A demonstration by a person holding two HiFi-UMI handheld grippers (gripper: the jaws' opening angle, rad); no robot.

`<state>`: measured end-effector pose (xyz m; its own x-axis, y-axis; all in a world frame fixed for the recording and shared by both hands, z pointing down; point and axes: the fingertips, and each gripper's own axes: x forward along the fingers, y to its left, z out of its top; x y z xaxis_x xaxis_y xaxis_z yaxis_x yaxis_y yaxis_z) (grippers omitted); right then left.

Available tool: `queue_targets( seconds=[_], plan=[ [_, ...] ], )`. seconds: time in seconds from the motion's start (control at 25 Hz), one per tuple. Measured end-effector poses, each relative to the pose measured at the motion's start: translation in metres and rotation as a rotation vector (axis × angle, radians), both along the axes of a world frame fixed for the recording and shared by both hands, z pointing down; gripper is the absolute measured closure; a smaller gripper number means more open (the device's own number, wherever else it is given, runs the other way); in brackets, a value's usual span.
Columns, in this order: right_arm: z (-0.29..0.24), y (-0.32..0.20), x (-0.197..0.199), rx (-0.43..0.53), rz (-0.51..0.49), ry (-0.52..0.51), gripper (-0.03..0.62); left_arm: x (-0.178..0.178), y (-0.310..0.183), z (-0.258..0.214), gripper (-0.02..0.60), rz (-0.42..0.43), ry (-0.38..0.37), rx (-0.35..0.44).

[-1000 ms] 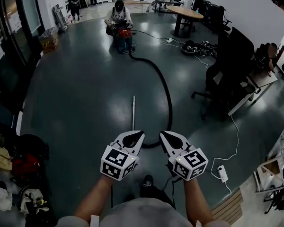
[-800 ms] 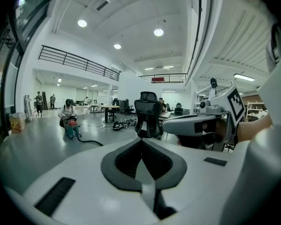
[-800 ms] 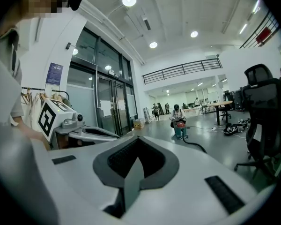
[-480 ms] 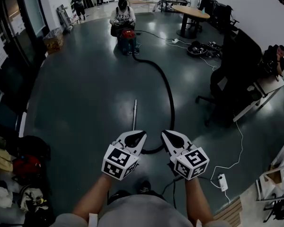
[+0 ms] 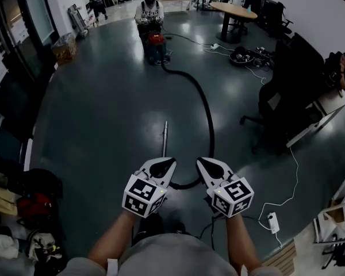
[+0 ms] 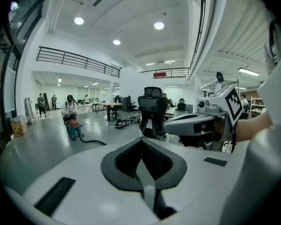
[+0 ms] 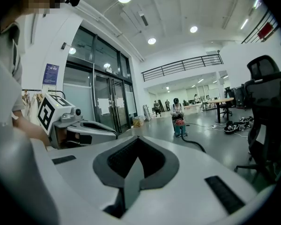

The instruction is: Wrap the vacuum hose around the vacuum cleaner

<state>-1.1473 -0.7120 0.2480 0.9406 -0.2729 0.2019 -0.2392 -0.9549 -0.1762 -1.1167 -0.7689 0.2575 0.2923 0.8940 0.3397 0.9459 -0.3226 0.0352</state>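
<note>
The grey floor (image 5: 103, 108) carries the whole job. The vacuum hose (image 5: 207, 111) lies uncoiled on it in 1 long curve, running from the red vacuum cleaner (image 5: 156, 42) far ahead to a loop just in front of the grippers. The metal wand (image 5: 164, 135) lies beside the hose. No turn is wrapped yet, so all wrapping is left to do. Left gripper (image 5: 168, 164) and right gripper (image 5: 202, 164): jaws fully together, holding nothing.
</note>
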Motion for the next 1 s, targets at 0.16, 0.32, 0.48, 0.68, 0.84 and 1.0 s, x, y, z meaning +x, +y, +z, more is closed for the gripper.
queue_targets(
  seconds=[0.16, 0.32, 0.48, 0.68, 0.84, 1.0],
  plan=[
    [0.010, 0.006, 0.023, -0.023, 0.014, -0.031, 0.589, 0.026, 0.006, 0.009, 0.574, 0.010, -0.002, 0.003],
    [0.014, 0.004, 0.055, -0.047, 0.032, -0.052, 0.589, 0.057, 0.008, 0.018, 0.574, 0.049, 0.060, 0.045],
    [0.018, -0.002, 0.091, -0.054, 0.052, -0.080, 0.589, 0.095, 0.006, 0.019, 0.574, 0.063, 0.035, 0.028],
    [0.023, -0.013, 0.134, -0.063, 0.076, -0.119, 0.589, 0.139, -0.004, 0.032, 0.574, 0.103, -0.021, 0.036],
    [0.030, -0.017, 0.161, -0.066, 0.110, -0.148, 0.589, 0.170, -0.009, 0.040, 0.574, 0.126, -0.042, 0.034],
    [0.051, -0.010, 0.178, -0.103, 0.155, -0.189, 0.589, 0.190, -0.001, 0.063, 0.574, 0.163, -0.063, 0.048]
  ],
)
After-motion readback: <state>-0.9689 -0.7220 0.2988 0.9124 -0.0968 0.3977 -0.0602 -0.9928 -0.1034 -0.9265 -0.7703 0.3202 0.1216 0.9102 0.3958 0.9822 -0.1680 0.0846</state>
